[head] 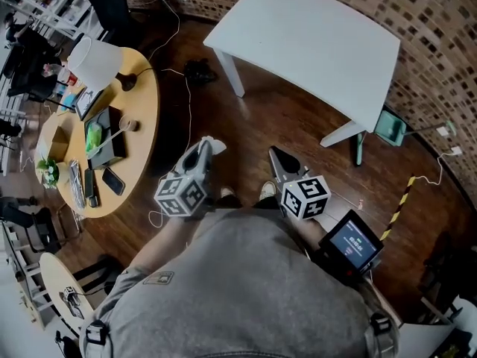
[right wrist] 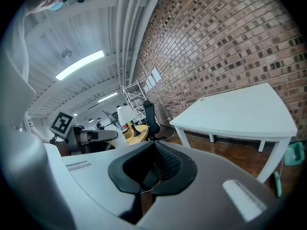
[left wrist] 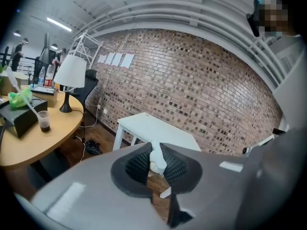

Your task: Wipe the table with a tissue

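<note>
Left gripper point(head: 201, 152) is clamped on a small white tissue point(left wrist: 157, 160), bunched between the jaws, tuft protruding. Right gripper point(right wrist: 152, 170) has jaws together, empty. White table point(head: 313, 43) stands far, well apart. Tissue judged light, soft, easily torn; present pinch at the bunched middle suits wiping.

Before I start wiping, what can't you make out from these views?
- Head view: any dirt on the white rectangular table is too small to see.
- Left gripper view: most of the white tissue is hidden between the jaws of the left claw.
- Head view: the small items on the round wooden table are too small to identify.
</note>
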### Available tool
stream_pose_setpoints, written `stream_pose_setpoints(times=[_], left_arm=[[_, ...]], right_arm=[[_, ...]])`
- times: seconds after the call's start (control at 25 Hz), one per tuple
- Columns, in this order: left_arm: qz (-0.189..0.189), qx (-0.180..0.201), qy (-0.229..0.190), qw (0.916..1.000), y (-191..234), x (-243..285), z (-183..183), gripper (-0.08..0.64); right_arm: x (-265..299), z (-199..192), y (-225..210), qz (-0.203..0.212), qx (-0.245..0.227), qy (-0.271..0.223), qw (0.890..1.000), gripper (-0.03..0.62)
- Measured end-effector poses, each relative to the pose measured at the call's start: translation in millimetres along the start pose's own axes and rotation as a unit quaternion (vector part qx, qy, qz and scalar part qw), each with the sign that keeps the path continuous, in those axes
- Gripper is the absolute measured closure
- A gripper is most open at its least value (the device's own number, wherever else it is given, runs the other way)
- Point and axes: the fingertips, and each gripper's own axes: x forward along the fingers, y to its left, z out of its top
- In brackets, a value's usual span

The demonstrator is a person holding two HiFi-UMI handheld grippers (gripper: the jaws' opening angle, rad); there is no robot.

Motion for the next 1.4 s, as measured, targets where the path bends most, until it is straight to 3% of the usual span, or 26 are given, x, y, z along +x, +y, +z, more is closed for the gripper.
stream_pose_setpoints(times=[0.24, 0.56, 0.96, 1.4], left_arm=[[-0.018, 0.002, 0.005, 0.9998, 8, 31, 16, 0.531], [-0.075, 0.0, 0.012, 0.9971, 36, 95, 54, 0.531], [-0.161, 0.011, 0.042, 0.986, 69, 171, 108, 0.531], [-0.183, 0.008, 0.063, 0.981, 93, 220, 129, 0.531]], right_arm=[[16, 9, -10, -0.02, 0.008, -0.004, 1.0, 0.578], [64, 33, -22, -0.075, 0.01, -0.015, 0.997, 0.58], [136, 76, -24, -0.15, 0.021, -0.039, 0.988, 0.579], [175, 94, -43, -0.19, 0.032, -0.038, 0.98, 0.579]])
